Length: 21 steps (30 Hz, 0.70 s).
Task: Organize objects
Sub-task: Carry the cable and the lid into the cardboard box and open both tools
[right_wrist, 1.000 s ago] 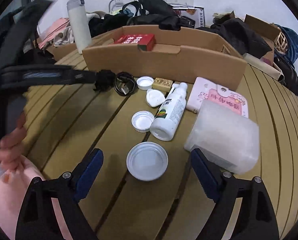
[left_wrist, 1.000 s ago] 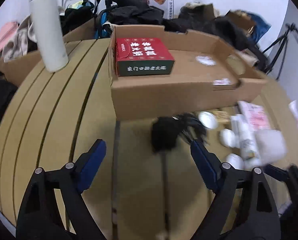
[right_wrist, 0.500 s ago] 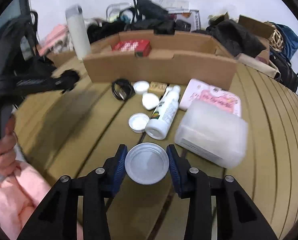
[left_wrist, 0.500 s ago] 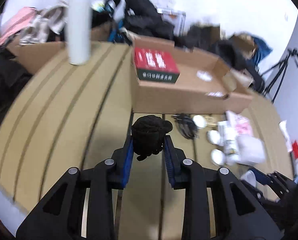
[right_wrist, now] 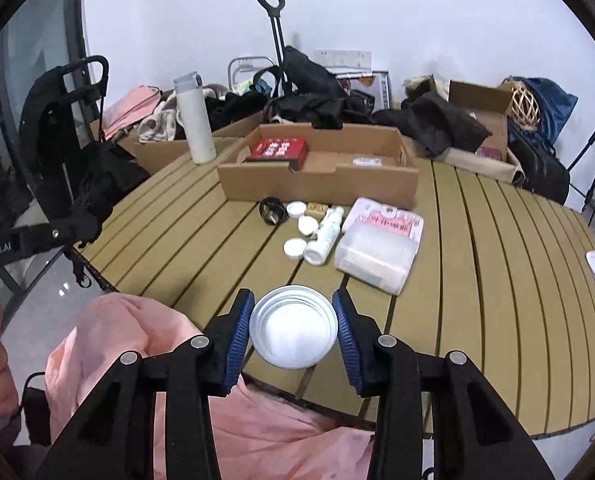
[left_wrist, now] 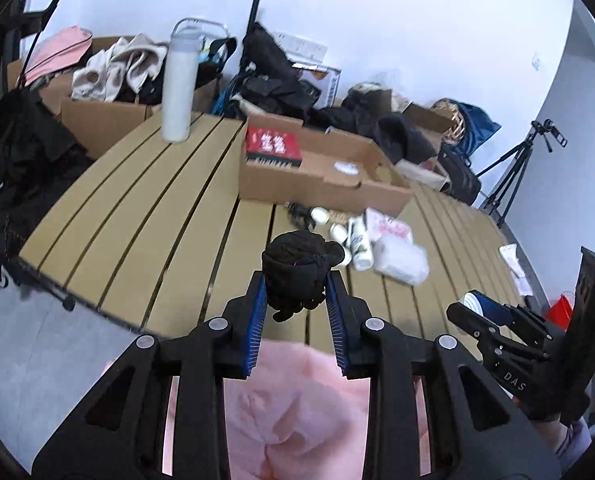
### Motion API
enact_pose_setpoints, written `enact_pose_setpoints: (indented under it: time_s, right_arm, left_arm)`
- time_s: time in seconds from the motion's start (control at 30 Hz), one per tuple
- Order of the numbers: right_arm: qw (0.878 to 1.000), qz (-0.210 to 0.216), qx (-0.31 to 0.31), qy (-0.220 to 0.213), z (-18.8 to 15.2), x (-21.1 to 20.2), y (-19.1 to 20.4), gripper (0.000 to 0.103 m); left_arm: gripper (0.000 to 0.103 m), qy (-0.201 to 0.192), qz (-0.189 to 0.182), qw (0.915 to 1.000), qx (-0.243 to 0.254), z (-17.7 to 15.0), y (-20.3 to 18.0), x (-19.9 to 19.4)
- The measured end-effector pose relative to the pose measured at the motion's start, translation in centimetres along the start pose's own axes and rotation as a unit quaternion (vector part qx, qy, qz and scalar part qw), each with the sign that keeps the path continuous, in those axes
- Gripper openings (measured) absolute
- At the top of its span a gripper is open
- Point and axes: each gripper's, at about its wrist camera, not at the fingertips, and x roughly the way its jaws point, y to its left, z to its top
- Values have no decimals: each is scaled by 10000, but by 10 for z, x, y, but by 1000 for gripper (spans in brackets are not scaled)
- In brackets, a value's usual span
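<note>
Counter [right_wrist: 185, 216]: tan slatted boards, dark grooves, curved near edge.
Room: white wall, clothes and bags heaped behind.
Cardboard box [right_wrist: 317, 184]: open, matte brown, toward the far edge.
Left gripper [left_wrist: 295, 300]: jaws pinching a knobbly black bundle [left_wrist: 297, 268], held above the near edge.
Right gripper [right_wrist: 293, 330]: jaws pinching a round white lid [right_wrist: 292, 331], above the near edge.

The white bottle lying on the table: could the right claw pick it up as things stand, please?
Probably not yet: the right claw is shut on a round lid. The path to the bottle looks free, though.
</note>
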Motion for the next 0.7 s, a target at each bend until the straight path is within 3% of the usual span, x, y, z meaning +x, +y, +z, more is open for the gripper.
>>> enact_pose_setpoints:
  time_s: [0.13,0.2,0.37,0.5,0.63,0.7]
  right_arm:
    - [9992,-38,-371,-130,30,2,3,44]
    - [9974,-48,-689,-226,57,15,7,44]
    - [9973,566,-461,-47,143,89,2,44]
    - [9934,936,180,642,195,187,-13,44]
    - [9817,1221,769,1242,205,266,-21,44]
    - [9747,1391,1009,1429,206,292,-21,44]
  left_arm:
    - [26,-46,110,9995,299,49,-4,20]
    - [26,-82,-57,9993,352,80,-3,41]
    - [26,231,-124,9995,184,146,9,128]
    - [26,744,220,9967,217,160,23,202]
    - [26,1064,172,9941,115,158,42,249]
    - [37,1224,316,9918,184,158,47,261]
